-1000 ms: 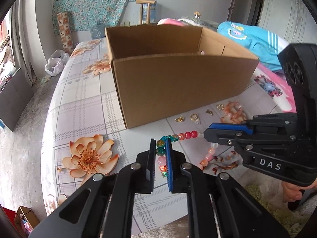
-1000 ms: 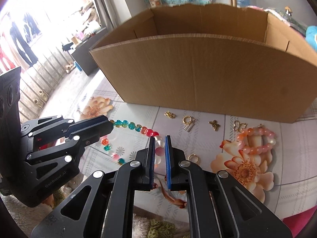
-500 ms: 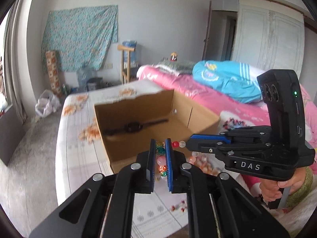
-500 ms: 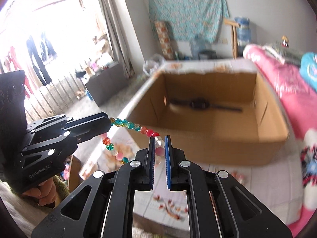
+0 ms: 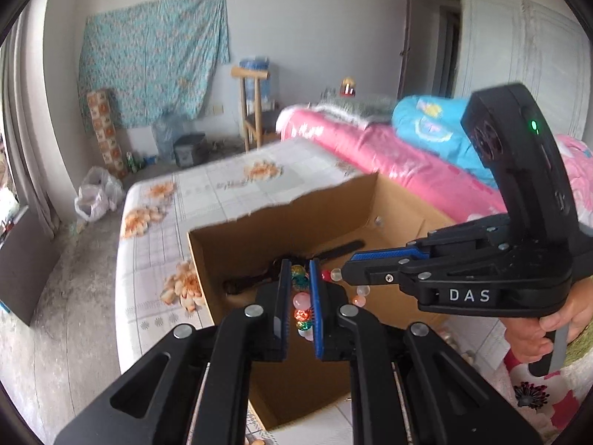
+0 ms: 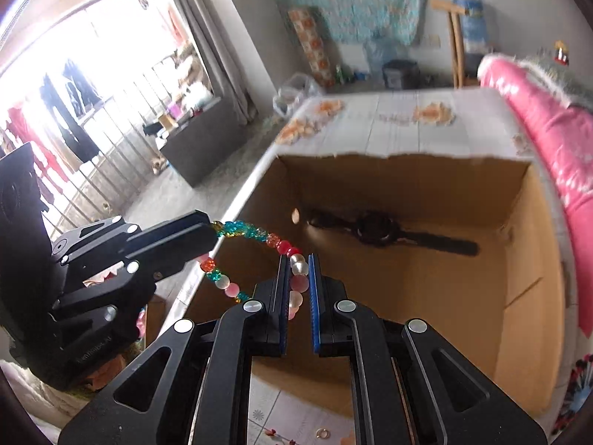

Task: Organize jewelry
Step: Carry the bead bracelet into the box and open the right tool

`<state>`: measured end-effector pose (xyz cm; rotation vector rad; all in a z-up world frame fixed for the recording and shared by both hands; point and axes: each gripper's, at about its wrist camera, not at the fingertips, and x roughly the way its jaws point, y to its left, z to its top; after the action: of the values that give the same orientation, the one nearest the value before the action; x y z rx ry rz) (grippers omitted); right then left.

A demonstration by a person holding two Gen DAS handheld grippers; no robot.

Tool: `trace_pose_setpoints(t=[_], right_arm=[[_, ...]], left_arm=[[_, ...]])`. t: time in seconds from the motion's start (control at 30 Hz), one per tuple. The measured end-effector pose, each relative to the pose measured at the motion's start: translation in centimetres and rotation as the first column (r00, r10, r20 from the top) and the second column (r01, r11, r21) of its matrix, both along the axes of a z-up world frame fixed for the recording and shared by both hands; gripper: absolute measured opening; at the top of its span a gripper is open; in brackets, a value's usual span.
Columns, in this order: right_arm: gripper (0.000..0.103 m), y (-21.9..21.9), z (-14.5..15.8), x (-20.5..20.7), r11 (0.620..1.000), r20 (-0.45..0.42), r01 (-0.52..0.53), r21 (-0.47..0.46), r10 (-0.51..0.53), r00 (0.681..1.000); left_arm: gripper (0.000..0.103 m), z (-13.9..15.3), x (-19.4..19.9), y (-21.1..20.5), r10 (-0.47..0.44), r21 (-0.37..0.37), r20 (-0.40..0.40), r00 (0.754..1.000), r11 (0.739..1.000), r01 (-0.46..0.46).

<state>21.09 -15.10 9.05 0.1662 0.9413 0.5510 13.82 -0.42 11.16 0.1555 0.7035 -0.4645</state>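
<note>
A strand of coloured beads [image 6: 252, 231] hangs stretched between both grippers above the near wall of an open cardboard box [image 6: 407, 181]. My left gripper [image 5: 299, 264] is shut on one end, with teal, pink and orange beads [image 5: 301, 302] between its pads. My right gripper [image 6: 298, 259] is shut on the other end, on white and pink beads [image 6: 299, 283]. In the left wrist view the right gripper [image 5: 346, 269] comes in from the right, tip to tip with the left. A black wristwatch [image 6: 374, 230] lies on the box floor.
The box [image 5: 281, 207] stands on a table with a flower-print cloth [image 5: 222, 185]. A pink bed [image 5: 407, 170] runs along the right side. A small gold ring [image 6: 323, 434] lies on the cloth in front of the box. A hand [image 5: 537, 333] grips the right gripper's handle.
Both grippers have lifted the bead strand off the tablecloth and carried it up and forward, from in front of the box to above its open top.
</note>
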Motion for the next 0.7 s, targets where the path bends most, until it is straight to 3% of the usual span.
trace_pose_setpoints(t=[0.2,0.37,0.57,0.7], right_arm=[[0.008,1.8,-4.0,4.5,0.998,-0.211,-0.043,-0.049,0.032,0.977],[0.008,2.9,-6.1,6.6,0.997,-0.336,-0.053,-0.06,0.03,0.941],[0.012,2.7,-6.3,7.0,0.999,-0.371,-0.031,-0.041,0.014,0.928],[0.016,2.3,-5.9,6.2,1.0,-0.352,-0.012,-0.029,0.001,0.936]], left_arm=[[0.009,-5.0,4.5,0.1,0.032,0.092,-0.149,0.988,0.996,-0.019],[0.009,-6.6,6.2,-0.2,0.031,0.15,-0.21,0.977,0.989,0.0],[0.01,-6.8,6.1,-1.1,0.022,0.223,-0.189,0.982,0.975,0.021],[0.01,-6.4,6.1,-0.7,0.035,0.208,-0.177,0.984,0.978,0.003]])
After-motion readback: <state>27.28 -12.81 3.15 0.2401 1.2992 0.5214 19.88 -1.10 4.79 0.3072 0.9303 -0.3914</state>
